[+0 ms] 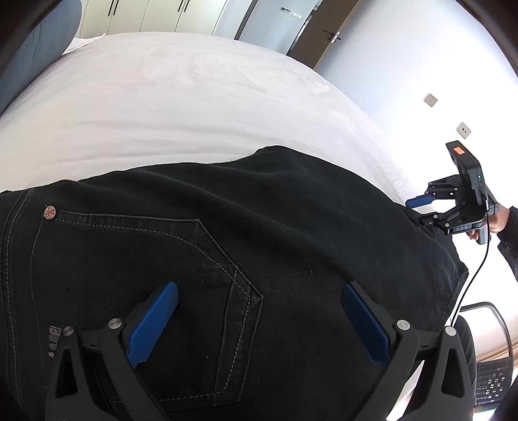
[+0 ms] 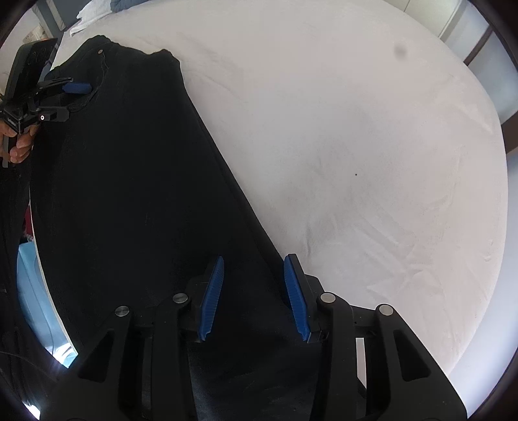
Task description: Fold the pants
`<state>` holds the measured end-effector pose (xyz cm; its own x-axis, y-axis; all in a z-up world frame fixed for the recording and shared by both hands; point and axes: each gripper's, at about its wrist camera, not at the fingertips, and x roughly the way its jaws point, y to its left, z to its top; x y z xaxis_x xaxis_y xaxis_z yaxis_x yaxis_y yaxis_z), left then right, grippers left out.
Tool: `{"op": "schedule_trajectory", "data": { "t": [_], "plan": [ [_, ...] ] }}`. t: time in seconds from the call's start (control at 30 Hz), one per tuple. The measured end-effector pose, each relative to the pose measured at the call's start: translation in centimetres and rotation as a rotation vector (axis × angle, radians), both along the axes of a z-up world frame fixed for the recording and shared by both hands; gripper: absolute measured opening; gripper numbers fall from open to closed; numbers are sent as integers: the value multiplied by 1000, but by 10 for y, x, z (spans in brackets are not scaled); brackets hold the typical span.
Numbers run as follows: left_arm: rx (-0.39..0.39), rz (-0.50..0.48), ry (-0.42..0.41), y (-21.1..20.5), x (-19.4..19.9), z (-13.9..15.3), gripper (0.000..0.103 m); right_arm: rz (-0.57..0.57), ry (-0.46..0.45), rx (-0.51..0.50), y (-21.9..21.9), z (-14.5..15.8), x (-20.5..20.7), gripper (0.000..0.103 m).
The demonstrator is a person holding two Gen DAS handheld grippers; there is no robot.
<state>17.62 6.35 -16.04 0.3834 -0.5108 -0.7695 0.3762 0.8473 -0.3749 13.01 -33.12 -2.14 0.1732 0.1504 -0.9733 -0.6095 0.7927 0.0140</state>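
Black jeans (image 1: 259, 210) lie flat on a white bed sheet (image 1: 194, 97), back side up, with a stitched back pocket (image 1: 145, 259) showing. My left gripper (image 1: 259, 286) hovers wide open over that pocket with nothing between its blue pads. In the right wrist view the jeans (image 2: 129, 178) stretch away toward the waist. My right gripper (image 2: 254, 259) points steeply down at the leg end, partly open. The leg's far edge runs under the gap and the pads do not press on it. Each gripper shows in the other's view: right gripper (image 1: 417, 212), left gripper (image 2: 74, 100).
The sheet (image 2: 356, 145) spreads wide beyond the jeans. A mesh chair (image 1: 492, 382) stands by the bed's near right corner. A white cloth (image 2: 87, 16) and a blue pillow (image 1: 42, 42) lie at the head end. Wardrobe doors and a room door (image 1: 323, 39) stand behind.
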Motion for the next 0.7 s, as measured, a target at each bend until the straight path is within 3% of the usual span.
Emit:
{"op": "schedule_trajectory", "data": {
  "t": [0.1,0.2,0.27,0.37,0.6,0.7],
  "plan": [
    [0,-3,1,1,0,0,102,20,27,-23,10,-10,5,34],
    [-1,-2,1,1,0,1,102,36,45,-33,16,-15,10,24],
    [-1,-4,1,3,1,1,102,48,50,-42,23,-17,12,11],
    [-2,-2,2,4,1,1,102,69,37,-68,30,-15,12,2],
    [-20,23,23,8,5,4,102,39,-85,-154,44,-9,7,0],
    [-39,45,32,11,5,6,102,4,-85,-144,45,-10,8,0]
  ]
}}
